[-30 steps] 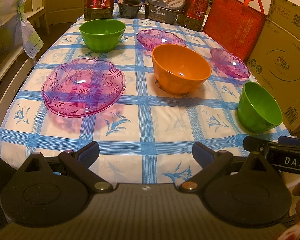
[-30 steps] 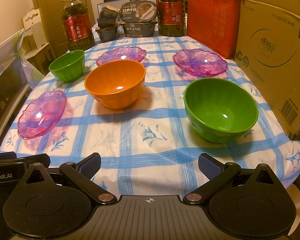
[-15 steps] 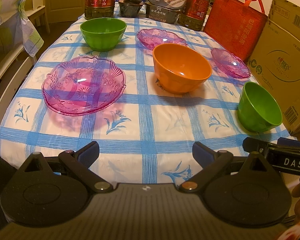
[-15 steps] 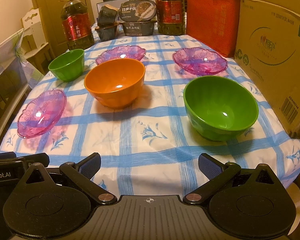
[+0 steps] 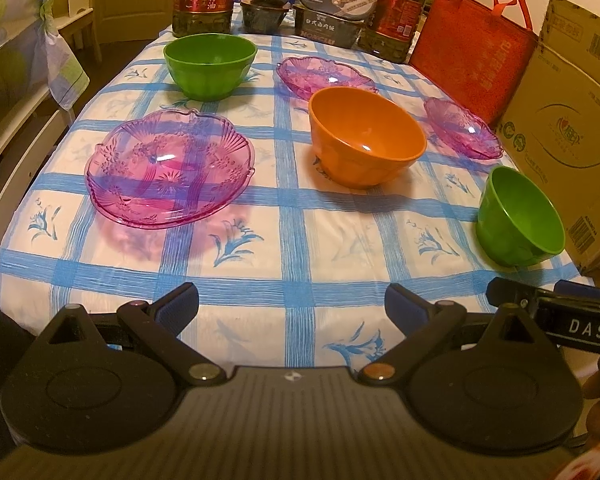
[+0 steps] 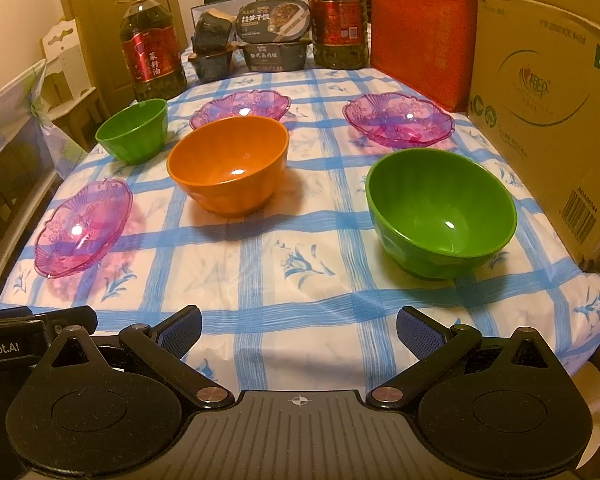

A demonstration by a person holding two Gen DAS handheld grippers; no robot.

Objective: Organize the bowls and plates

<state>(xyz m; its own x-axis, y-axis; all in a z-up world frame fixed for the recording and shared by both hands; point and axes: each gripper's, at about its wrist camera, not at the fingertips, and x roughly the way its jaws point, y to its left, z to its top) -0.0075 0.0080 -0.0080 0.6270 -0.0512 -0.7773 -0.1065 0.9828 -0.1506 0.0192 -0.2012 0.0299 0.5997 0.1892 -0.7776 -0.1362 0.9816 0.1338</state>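
Note:
On a blue-checked tablecloth stand an orange bowl [image 5: 366,136] [image 6: 229,164] in the middle, a near green bowl [image 5: 520,216] [image 6: 440,210] at the right and a far green bowl [image 5: 210,65] [image 6: 133,130] at the back left. Three pink glass plates lie apart: near left [image 5: 170,166] [image 6: 82,226], back middle [image 5: 324,76] [image 6: 242,108], back right [image 5: 462,128] [image 6: 398,120]. My left gripper [image 5: 292,304] is open and empty over the table's front edge. My right gripper [image 6: 299,326] is open and empty, just before the near green bowl.
Two oil bottles [image 6: 152,56] [image 6: 338,16], stacked food boxes [image 6: 274,36], a red bag [image 6: 422,28] and a cardboard box [image 6: 548,92] line the back and right side. A chair [image 5: 16,92] stands left of the table. The other gripper shows at each view's edge [image 5: 556,316].
Both grippers have moved slightly forward toward the table; the dishes appear a little nearer. Nothing on the table has moved and both jaws stay open.

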